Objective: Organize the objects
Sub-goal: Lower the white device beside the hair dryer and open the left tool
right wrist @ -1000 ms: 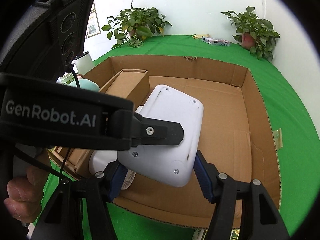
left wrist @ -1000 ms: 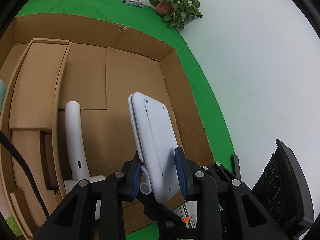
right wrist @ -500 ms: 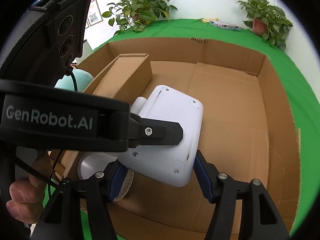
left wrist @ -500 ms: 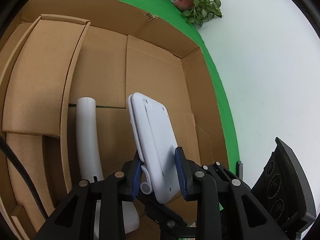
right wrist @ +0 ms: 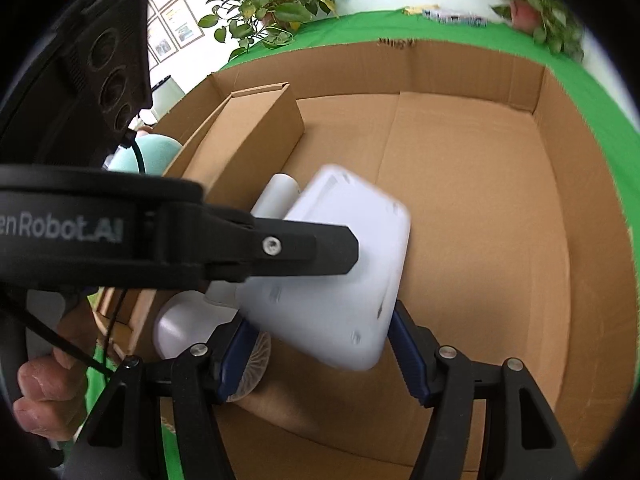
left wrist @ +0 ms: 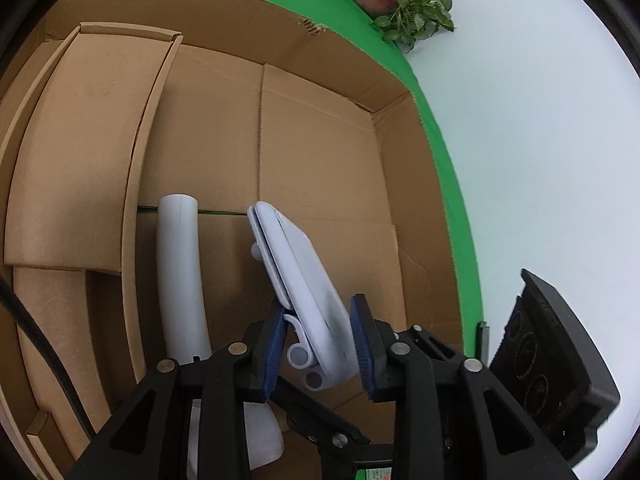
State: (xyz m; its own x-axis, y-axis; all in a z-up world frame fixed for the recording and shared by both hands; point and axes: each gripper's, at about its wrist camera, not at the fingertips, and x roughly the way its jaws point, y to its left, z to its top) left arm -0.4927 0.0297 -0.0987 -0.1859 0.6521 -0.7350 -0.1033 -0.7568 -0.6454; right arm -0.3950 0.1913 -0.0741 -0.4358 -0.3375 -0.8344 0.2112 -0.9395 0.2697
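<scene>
A flat white folding device (left wrist: 304, 280) sits between the blue pads of my left gripper (left wrist: 318, 346), tilted over the floor of a large open cardboard box (left wrist: 320, 184). There is a small gap at each pad, so the jaws stand slightly open. In the right wrist view the device (right wrist: 340, 280) looks blurred, with the left gripper's finger (right wrist: 280, 246) across it. My right gripper (right wrist: 320, 354) is open beneath the device's near edge. A white handheld fan lies on the box floor beside the device, its handle (left wrist: 180, 272) and its head (right wrist: 180, 328) both visible.
A smaller closed cardboard box (right wrist: 252, 136) stands against the big box's left wall. A green cloth (left wrist: 448, 184) covers the table around the box. Potted plants (right wrist: 276, 4) stand at the back. A teal object (right wrist: 148, 156) sits outside the left wall.
Both grippers have pushed deeper into the box. The device has tipped over to the left and dropped lower, and the left pads have loosened around it.
</scene>
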